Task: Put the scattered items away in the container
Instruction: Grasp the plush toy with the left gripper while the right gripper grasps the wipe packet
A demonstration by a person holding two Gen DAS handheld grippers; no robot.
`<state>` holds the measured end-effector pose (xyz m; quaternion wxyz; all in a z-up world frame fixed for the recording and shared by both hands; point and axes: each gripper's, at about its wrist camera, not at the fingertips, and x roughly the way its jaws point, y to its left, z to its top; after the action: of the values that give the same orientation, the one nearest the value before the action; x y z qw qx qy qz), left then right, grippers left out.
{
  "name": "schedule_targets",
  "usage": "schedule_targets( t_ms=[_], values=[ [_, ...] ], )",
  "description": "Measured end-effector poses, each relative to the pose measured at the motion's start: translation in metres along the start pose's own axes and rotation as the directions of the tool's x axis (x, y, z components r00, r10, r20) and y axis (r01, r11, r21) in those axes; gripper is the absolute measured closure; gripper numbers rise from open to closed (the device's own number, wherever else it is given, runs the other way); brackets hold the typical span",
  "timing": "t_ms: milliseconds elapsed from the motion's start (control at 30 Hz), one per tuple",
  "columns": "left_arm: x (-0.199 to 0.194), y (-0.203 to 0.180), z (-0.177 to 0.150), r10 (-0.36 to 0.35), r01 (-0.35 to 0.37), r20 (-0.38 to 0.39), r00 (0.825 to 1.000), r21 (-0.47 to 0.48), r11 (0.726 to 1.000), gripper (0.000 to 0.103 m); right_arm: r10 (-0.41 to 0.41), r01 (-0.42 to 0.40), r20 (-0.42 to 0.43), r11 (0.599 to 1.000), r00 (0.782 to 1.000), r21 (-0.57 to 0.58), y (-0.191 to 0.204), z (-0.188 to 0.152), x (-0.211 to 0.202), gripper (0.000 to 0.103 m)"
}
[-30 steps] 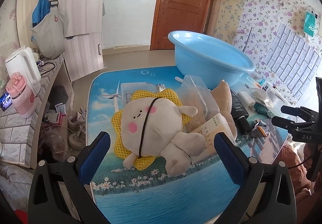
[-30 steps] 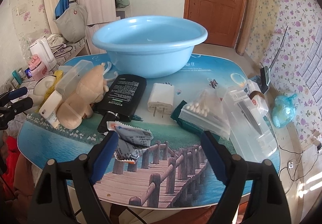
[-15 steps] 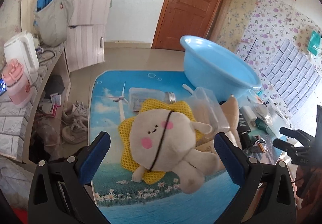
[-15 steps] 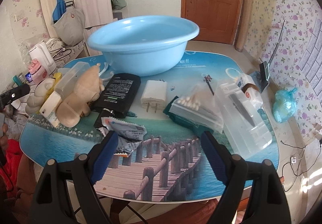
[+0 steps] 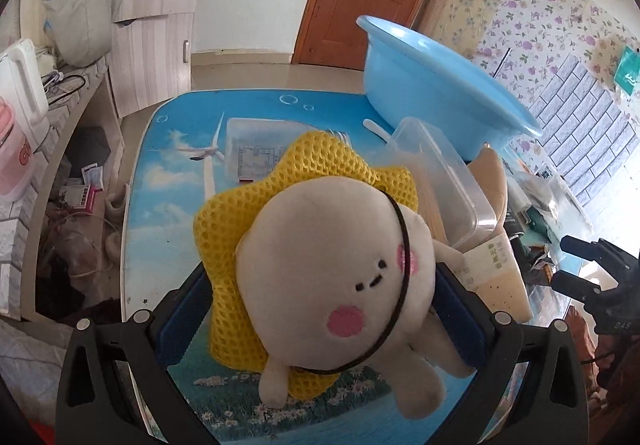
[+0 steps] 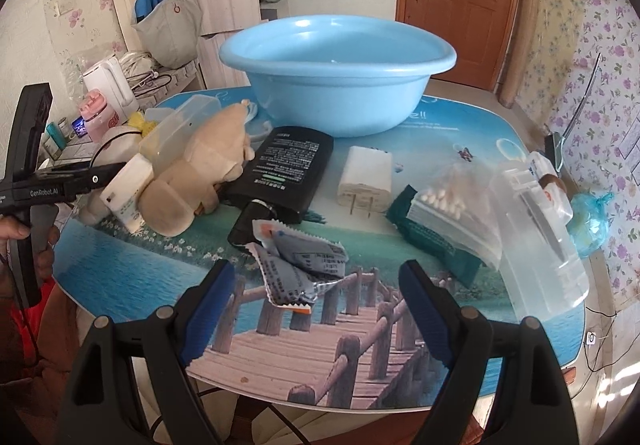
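At the left end of the desk (image 5: 168, 165), the left tool (image 5: 320, 309) has its two blue pads on either side of the plush (image 5: 332, 285), a cream doll with pink cheeks, a yellow mesh collar and a dark cord looped round its head; the pads sit against the collar on one side and the body on the other, but whether they press or only flank it I cannot tell, nor whether the plush is off the desk. Behind it lies a flat clear lid (image 5: 256, 141), and just to its right a clear box (image 5: 436, 181) leans on a tan plush (image 6: 200, 173) with a white tube (image 6: 128, 185) beside it. Beyond these, at the back of the desk, stands the blue basin (image 6: 336, 77), with nothing visible inside it. In front of the basin lie a black pouch (image 6: 288, 173) and, right of that, a white charger (image 6: 366, 181), apart from each other. Nearer the front edge, grey sachets (image 6: 300, 265) lie just ahead of the right tool (image 6: 316, 313), which hangs above the desk edge with its jaws wide apart and nothing between them. Further right, a bag of cotton swabs (image 6: 452, 213) rests on a dark green packet (image 6: 432, 241), and a large clear case (image 6: 540, 245) lies by the right edge.
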<state>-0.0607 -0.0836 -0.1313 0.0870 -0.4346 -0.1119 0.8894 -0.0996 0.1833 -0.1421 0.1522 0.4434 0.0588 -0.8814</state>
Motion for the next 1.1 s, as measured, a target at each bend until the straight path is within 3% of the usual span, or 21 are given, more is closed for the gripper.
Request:
schedule_targets(
  t_ms=[33,167,367,400,433,533,1100],
  values=[
    [-0.001,0.000,0.000,-0.019,0.019,0.006,1.000,0.002,1.000,0.018,0.000,0.000,-0.005,1.000,1.000,0.002,0.000,0.001,0.002,0.018],
    [-0.006,0.000,-0.001,-0.026,0.026,0.013,1.000,0.011,1.000,0.024,0.002,-0.002,-0.020,1.000,1.000,0.006,0.000,0.001,0.010,0.018],
    [-0.021,-0.003,-0.003,-0.022,0.021,0.040,0.999,0.016,1.000,0.025,-0.016,0.016,-0.042,1.000,0.999,-0.008,0.002,0.000,0.021,0.020],
    [-0.024,-0.005,-0.002,-0.023,0.022,0.043,0.999,0.021,1.000,0.025,-0.016,0.016,-0.048,1.000,0.999,-0.007,0.002,0.000,0.022,0.024],
    [-0.028,-0.006,-0.001,-0.021,0.020,0.049,0.999,0.027,0.999,0.025,-0.004,0.004,-0.060,1.000,0.998,-0.005,0.001,-0.001,0.024,0.037],
    [-0.039,-0.012,0.002,-0.017,0.014,0.075,0.997,0.040,0.999,0.025,0.013,-0.013,-0.058,1.000,0.998,-0.010,0.001,-0.003,0.023,0.055],
    [-0.071,-0.040,0.009,0.004,-0.015,0.129,0.992,0.086,0.996,0.025,0.049,-0.050,0.060,0.999,0.997,0.005,-0.004,0.002,-0.010,0.063]
  ],
)
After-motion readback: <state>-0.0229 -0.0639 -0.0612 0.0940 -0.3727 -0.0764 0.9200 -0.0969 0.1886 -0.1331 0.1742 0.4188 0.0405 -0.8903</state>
